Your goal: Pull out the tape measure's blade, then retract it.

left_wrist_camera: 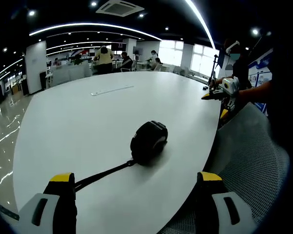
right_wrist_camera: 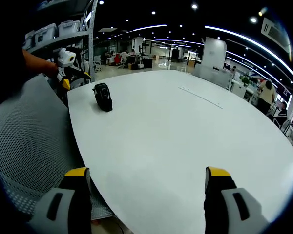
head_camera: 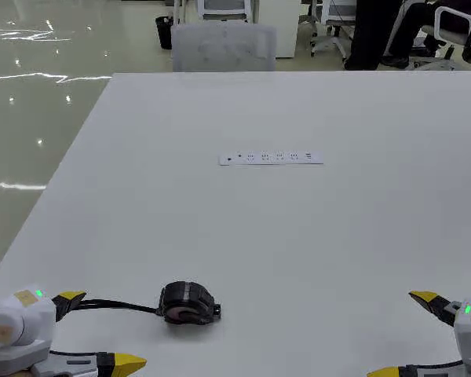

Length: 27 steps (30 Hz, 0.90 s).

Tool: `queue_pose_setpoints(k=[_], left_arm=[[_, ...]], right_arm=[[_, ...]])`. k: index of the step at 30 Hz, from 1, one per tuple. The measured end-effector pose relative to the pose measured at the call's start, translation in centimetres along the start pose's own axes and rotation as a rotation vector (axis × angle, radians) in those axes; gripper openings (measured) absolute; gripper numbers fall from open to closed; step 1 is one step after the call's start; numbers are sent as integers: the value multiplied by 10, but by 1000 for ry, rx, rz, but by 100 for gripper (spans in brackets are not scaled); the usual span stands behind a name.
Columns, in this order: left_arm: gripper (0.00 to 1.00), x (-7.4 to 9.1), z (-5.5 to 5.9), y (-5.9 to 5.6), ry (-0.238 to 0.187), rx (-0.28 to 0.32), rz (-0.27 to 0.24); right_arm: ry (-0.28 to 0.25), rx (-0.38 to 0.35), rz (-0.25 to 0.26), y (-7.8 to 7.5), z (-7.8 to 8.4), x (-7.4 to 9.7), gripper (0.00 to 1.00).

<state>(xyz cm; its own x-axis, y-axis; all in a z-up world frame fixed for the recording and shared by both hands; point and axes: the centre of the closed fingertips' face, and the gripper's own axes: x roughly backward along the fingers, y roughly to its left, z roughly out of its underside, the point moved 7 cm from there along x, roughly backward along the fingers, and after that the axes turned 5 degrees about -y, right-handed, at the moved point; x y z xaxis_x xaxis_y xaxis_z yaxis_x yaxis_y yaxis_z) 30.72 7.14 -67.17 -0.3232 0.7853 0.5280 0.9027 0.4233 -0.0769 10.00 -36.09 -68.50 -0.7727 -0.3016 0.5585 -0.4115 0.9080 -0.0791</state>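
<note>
Hovering low at the near edge of a white table (head_camera: 298,236), both spread wide and gripping nothing: left gripper (head_camera: 100,330) at one bottom corner of the head view, right gripper (head_camera: 407,334) at the other. Facing a black tape measure (head_camera: 188,303), set down on the tabletop close to the front edge, with no blade drawn out yet.

Sits just ahead of the left gripper's yellow-tipped jaws, a little toward the table's middle, and well apart from the right gripper across a stretch of bare table. Trails a black wrist strap (head_camera: 114,305) from the case back toward the left gripper, running in between the two jaws in the left gripper view. Lies with that strap-to-case line roughly along the table's front edge, so pointing from the left gripper toward the right.

Shows a small nub on the side turned to the right gripper, possibly the blade's hook, though too small to confirm. Judged from this layout: the left gripper is nearer by far and best placed to pin the case, leaving a long reach across for the right to catch the blade end.

Beyond, toward mid-table and clear of the work, a white power strip (head_camera: 271,158).
</note>
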Motion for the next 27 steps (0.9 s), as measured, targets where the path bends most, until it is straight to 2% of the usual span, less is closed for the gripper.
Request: queue_pose_setpoints(k=[2, 4, 5, 7, 8, 10, 12, 13, 15, 17, 19, 22, 25, 27], left_arm=[[99, -1, 1, 0, 18, -38, 12], [98, -2, 6, -1, 83, -70, 25], [98, -4, 8, -3, 97, -79, 42], [98, -6, 8, -5, 93, -83, 55], [98, -8, 8, -3, 93, -84, 60], [98, -11, 7, -2, 101, -99, 66], [96, -14, 7, 2, 128, -151, 62], [93, -15, 8, 2, 166, -204, 78], [93, -18, 8, 0, 211, -252, 119], [94, -22, 3, 3, 211, -241, 140], [94, -25, -2, 4, 218, -256, 152], [94, -31, -14, 6, 252, -303, 185], [94, -38, -25, 5, 275, -366, 217], [93, -43, -30, 4, 280, -389, 232]], right_arm=[[5, -1, 3, -2, -1, -1, 98], [11, -8, 7, -5, -2, -2, 97], [15, -13, 9, -5, -3, -2, 97], [-3, -3, 4, -5, -6, -3, 97], [-25, 29, -7, -3, -10, -6, 97], [-19, 42, -21, -2, -12, -9, 96], [-19, 53, -27, -1, -16, -13, 96], [-27, 56, -37, 0, -20, -15, 97], [-38, 68, -69, 2, -25, -19, 97], [-36, 85, -85, 4, -29, -24, 97], [-33, 98, -96, 6, -32, -27, 97], [-39, 108, -120, 10, -39, -34, 97], [-38, 120, -140, 12, -45, -40, 97], [-37, 122, -152, 13, -47, -43, 97]])
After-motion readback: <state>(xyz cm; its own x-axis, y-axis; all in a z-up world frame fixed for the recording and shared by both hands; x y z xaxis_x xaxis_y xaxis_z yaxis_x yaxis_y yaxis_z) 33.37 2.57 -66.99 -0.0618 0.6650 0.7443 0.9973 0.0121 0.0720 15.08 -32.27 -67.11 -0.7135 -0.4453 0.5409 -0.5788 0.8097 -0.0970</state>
